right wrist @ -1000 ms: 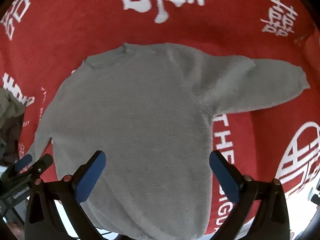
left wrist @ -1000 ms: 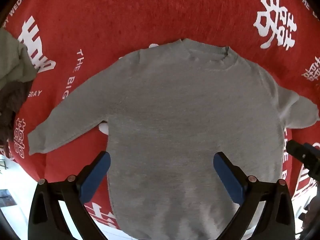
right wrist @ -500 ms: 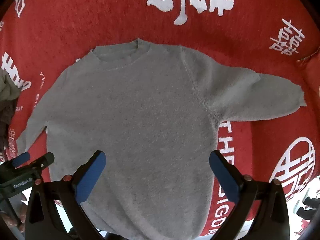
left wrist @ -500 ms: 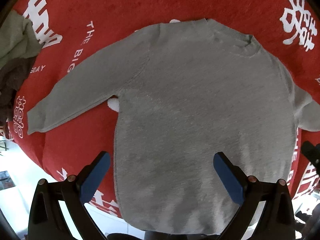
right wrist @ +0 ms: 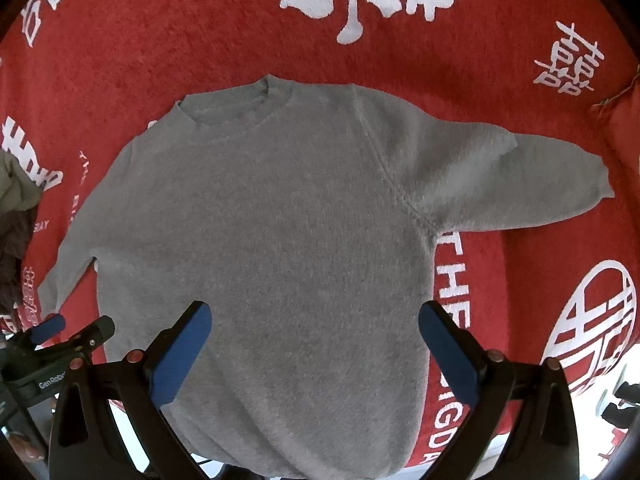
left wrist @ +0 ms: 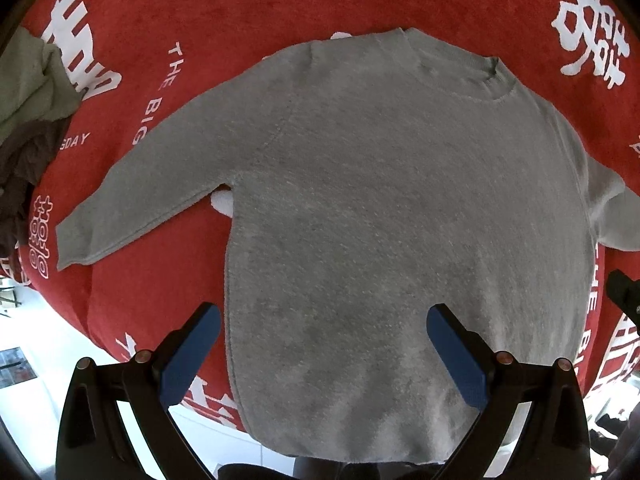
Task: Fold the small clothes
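Red blanket (left wrist: 280, 8) with big white wedding characters covers the whole work surface, and there's a crumpled pile of olive and brown clothes (left wrist: 28, 92) off at 9 o'clock in the left wrist view. The grey sweatshirt (left wrist: 400, 208) lies flat, spread open, collar at 12 and hem toward 6, so its long axis runs straight away from both grippers. The left gripper (left wrist: 320, 344) hovers over the lower body panel with jaws spread wide and nothing between them; same deal for the right gripper (right wrist: 316, 340), wide open and empty above the hem area. What matters for the fold, I'd guess, is the sleeves: the left sleeve (left wrist: 136, 192) trails out toward 9 o'clock, cuff well apart from the left jaws, and the right sleeve (right wrist: 540, 184) sticks out toward 2 o'clock in the right wrist view. Each arm is nearer its own side's sleeve, so a sleeve-in fold looks like the natural start, though neither gripper is touching fabric yet.
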The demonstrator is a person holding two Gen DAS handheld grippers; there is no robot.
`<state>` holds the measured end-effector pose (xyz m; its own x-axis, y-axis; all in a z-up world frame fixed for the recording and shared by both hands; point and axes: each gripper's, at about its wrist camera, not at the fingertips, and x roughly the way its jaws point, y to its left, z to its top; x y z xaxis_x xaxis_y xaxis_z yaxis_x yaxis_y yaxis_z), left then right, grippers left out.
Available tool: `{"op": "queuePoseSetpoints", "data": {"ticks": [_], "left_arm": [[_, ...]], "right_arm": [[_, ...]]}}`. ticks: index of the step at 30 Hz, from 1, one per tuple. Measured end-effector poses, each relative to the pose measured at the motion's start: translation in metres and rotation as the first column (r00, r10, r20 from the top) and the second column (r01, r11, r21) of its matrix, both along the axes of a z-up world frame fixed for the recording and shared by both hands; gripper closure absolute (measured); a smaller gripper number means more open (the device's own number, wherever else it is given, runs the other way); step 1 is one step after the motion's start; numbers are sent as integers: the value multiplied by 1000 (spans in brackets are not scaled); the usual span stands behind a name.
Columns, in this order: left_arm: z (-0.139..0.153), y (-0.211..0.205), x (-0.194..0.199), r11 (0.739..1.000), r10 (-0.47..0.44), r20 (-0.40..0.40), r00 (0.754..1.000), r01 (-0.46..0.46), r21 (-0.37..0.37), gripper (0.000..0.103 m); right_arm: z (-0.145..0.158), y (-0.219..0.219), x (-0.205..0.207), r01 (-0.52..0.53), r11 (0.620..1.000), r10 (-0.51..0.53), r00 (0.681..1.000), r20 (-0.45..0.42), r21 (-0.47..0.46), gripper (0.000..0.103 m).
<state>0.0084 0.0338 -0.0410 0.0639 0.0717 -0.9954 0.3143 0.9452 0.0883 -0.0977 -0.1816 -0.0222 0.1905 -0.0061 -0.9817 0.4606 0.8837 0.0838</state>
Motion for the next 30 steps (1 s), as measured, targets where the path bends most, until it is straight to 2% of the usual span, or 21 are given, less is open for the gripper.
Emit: {"op": "queuePoseSetpoints", "data": {"ticks": [30], "left_arm": [[0,-17,-12,1000,-1,4,1000,1,26,0]], "right_arm": [[-6,-3,-14,4,1000,-4,1000,3,15,0]]}}
